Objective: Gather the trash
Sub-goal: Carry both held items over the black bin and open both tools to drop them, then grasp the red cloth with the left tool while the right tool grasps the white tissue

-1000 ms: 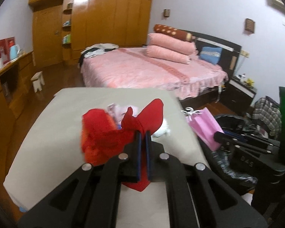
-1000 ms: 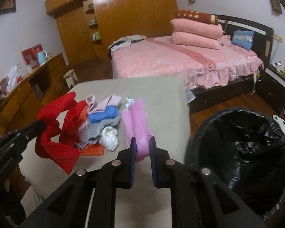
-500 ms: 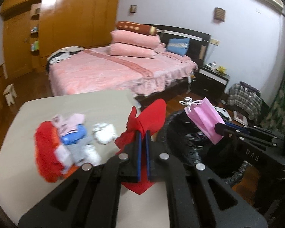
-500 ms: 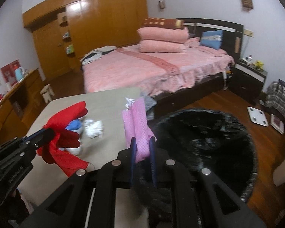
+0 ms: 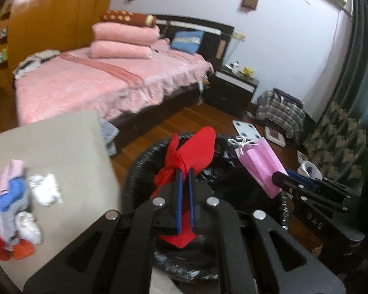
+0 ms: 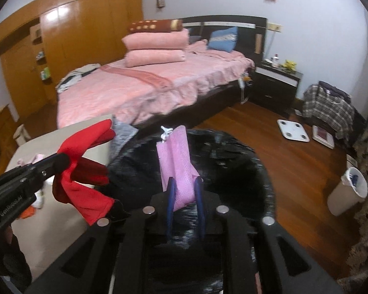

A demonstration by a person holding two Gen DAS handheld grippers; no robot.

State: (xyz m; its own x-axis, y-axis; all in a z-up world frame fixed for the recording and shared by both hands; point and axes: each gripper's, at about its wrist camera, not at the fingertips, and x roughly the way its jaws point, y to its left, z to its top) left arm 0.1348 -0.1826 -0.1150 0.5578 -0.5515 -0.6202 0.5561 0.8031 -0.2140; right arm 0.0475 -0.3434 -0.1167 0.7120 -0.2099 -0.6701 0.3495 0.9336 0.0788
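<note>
My left gripper is shut on a red cloth and holds it over the black-lined trash bin; it also shows in the right wrist view with the red cloth. My right gripper has its jaws parted a little, with a pink mesh bag between them above the bin. The pink bag also shows in the left wrist view. More trash lies on the grey table: white crumpled paper, blue, pink and orange scraps.
A pink bed stands behind the table and bin. A nightstand, a white scale on the wood floor, a plaid bag and a small white bin are to the right.
Both grippers have swung right, away from the table, and now hold their items over the bin. The right gripper's jaws have parted wider around the pink bag.
</note>
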